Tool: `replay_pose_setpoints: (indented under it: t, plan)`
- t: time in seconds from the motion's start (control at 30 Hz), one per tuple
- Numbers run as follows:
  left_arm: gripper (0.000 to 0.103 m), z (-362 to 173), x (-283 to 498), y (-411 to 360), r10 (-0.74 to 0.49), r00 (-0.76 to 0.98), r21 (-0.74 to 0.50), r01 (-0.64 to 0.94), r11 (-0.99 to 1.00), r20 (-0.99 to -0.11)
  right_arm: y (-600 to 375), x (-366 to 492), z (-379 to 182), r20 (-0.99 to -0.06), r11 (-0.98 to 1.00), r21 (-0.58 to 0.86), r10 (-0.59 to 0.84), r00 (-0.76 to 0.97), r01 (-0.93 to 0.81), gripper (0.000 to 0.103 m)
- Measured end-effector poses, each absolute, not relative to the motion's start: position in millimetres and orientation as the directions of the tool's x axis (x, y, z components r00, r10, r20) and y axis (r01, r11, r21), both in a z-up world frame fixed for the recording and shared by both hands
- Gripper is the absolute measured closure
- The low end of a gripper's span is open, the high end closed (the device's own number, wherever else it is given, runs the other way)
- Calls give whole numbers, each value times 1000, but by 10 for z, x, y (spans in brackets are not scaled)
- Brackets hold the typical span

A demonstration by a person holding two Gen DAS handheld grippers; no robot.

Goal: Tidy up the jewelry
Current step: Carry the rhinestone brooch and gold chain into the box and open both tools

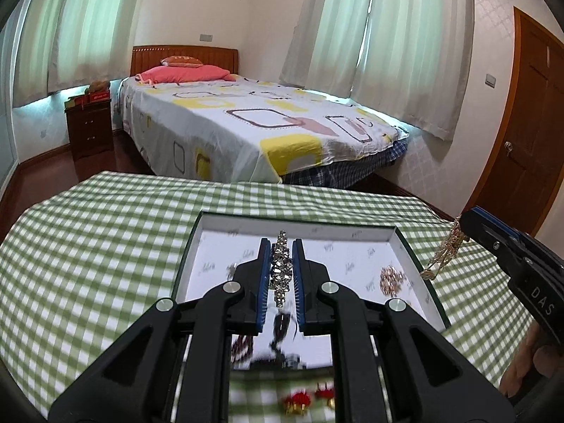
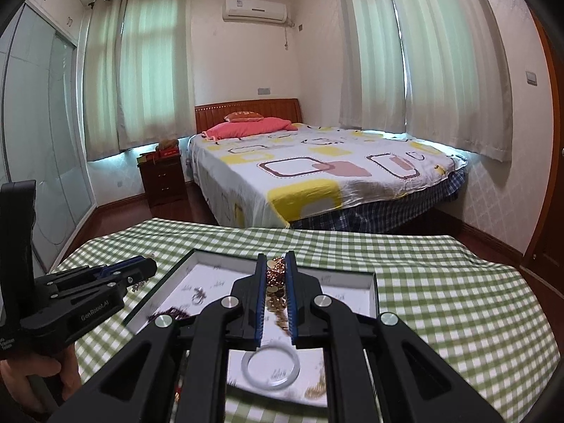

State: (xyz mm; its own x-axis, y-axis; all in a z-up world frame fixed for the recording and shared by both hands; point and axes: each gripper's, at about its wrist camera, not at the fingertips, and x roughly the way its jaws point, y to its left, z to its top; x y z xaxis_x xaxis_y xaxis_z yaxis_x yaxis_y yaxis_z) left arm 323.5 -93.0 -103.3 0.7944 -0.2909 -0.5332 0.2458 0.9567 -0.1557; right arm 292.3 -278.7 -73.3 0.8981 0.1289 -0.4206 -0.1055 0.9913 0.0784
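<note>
A shallow white box tray (image 1: pixel 352 236) with a dark rim lies on the green checked tablecloth; it also shows in the right wrist view (image 2: pixel 352 283). My left gripper (image 1: pixel 281 246) is shut on a silver rhinestone piece (image 1: pixel 281 268) and holds it above the tray. My right gripper (image 2: pixel 276 261) is shut on a gold chain piece (image 2: pixel 275 294) that dangles over the tray; the same gripper (image 1: pixel 469 225) and chain (image 1: pixel 444 250) show at the tray's right edge. In the tray lie a rose-gold cluster (image 1: pixel 391 278), a silver ring (image 2: pixel 198 296) and a pale bangle (image 2: pixel 270 366).
Red and gold earrings (image 1: pixel 306 400) lie on the cloth near me. The table (image 2: pixel 458 299) is covered by the checked cloth. Beyond it stand a bed (image 2: pixel 317 172), a dark nightstand (image 2: pixel 162 179) and a wooden door (image 1: pixel 528 123) at right.
</note>
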Motion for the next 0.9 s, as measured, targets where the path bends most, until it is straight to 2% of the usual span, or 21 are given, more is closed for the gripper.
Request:
replay_pose_setpoints:
  t: [0.23,0.9]
  plan:
    - [90,-1198,3636,-1135,-282,788,-135,249,959,-548,-2870,3283,-932,-448,993,82,110,887,-81,92]
    - [90,-1874,4244,-1404,-193,657,-50,230,972,-729,-2887,3777,-1631,-630,993,114,100,770,-36,92]
